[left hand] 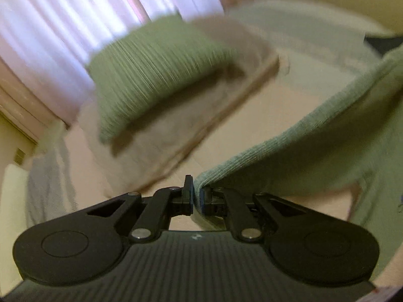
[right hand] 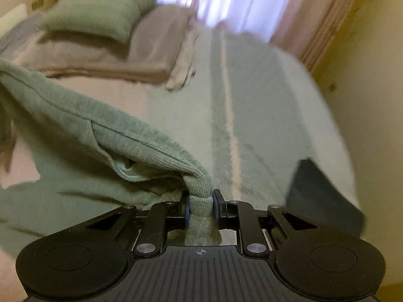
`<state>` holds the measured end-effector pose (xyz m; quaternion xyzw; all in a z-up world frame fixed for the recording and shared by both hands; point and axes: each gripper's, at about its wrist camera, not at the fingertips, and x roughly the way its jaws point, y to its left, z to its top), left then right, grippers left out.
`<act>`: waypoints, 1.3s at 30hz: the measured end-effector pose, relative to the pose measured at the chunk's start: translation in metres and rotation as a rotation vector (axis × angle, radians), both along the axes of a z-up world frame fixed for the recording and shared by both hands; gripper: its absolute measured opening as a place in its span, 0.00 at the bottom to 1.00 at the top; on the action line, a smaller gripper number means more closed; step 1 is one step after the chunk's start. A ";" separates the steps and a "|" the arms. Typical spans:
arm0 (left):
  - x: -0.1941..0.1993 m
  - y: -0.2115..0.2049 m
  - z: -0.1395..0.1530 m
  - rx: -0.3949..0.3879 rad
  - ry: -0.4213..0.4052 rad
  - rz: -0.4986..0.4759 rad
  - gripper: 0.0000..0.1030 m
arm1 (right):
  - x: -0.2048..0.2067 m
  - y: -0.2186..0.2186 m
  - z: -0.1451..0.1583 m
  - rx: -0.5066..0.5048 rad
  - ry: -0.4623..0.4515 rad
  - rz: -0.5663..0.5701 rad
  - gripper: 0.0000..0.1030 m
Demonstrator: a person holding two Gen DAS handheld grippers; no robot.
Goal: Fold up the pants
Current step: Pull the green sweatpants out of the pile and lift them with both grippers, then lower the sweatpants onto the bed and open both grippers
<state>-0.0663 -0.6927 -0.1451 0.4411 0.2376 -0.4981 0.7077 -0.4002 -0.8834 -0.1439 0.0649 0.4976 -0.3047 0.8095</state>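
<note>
Over the bed [right hand: 264, 105], both grippers have hold of the green pants [right hand: 83, 125], and the cloth hangs lifted between them. The left gripper [left hand: 197, 196] is clamped tight on a thin edge of the pants [left hand: 314, 136]; its two black fingers are pressed together with only the knit fabric between them, and the cloth runs up and away to the right of that view in a long, taut edge. The right gripper [right hand: 200, 207] grips a thicker bunch, a rolled fold of the knit squeezed between its fingers, with the stuff spilling out behind them toward the camera. From there the pants stretch off to the left of that view, a seam running along them and a pocket opening gaping a little below it. More of the cloth sags down onto the pale bedcover beneath. Further up the bed, a green pillow [right hand: 100, 7] lies on a beige pillow [right hand: 141, 50], well apart from the pants. Pink curtains [right hand: 246, 2] glow behind the bed. Both views are blurred.
</note>
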 end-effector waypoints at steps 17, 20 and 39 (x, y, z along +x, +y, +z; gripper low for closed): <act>0.081 -0.092 -0.089 -0.013 0.115 0.182 0.54 | 0.028 -0.092 -0.135 0.093 -0.115 -0.174 0.37; 0.100 -0.074 -0.077 -0.076 0.245 0.259 0.54 | -0.001 -0.047 -0.130 0.146 -0.136 -0.210 0.38; 0.165 -0.014 -0.014 0.026 0.330 -0.119 0.53 | 0.046 0.161 -0.088 0.213 -0.216 -0.240 0.40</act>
